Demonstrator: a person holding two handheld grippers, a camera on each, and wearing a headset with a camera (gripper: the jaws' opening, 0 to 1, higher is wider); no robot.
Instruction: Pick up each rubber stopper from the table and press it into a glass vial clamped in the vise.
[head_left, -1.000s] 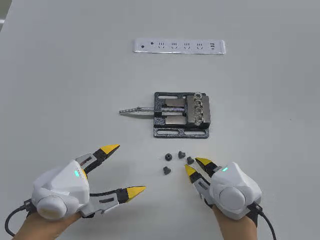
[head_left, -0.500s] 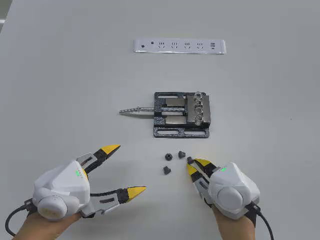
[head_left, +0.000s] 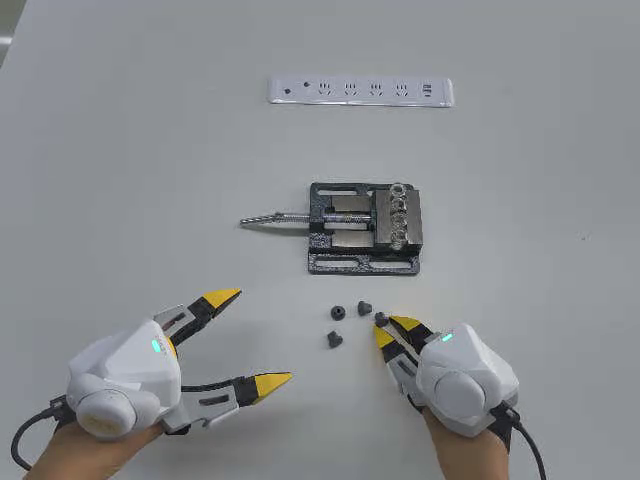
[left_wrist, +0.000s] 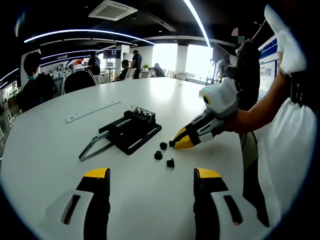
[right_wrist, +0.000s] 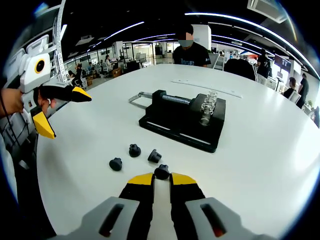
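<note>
A black vise (head_left: 345, 262) stands mid-table and clamps a row of glass vials (head_left: 398, 215). Several dark rubber stoppers lie in front of it; one (head_left: 338, 312) is to the left, another (head_left: 333, 340) nearer me. My right gripper (head_left: 390, 328) rests low on the table. Its jaws are drawn narrow around the rightmost stopper (right_wrist: 161, 171), which sits between the yellow tips and still touches the table. My left gripper (head_left: 250, 338) is wide open at the front left, holding nothing. In the left gripper view, the right gripper (left_wrist: 181, 142) touches that stopper (left_wrist: 171, 143).
A white power strip (head_left: 360, 91) lies at the far side of the white table (head_left: 520, 200). The vise's screw handle (head_left: 272, 219) sticks out to the left. People sit and stand beyond the table in both gripper views.
My right gripper has edged forward and its jaws have narrowed around the rightmost stopper. The left gripper has stayed put and open.
</note>
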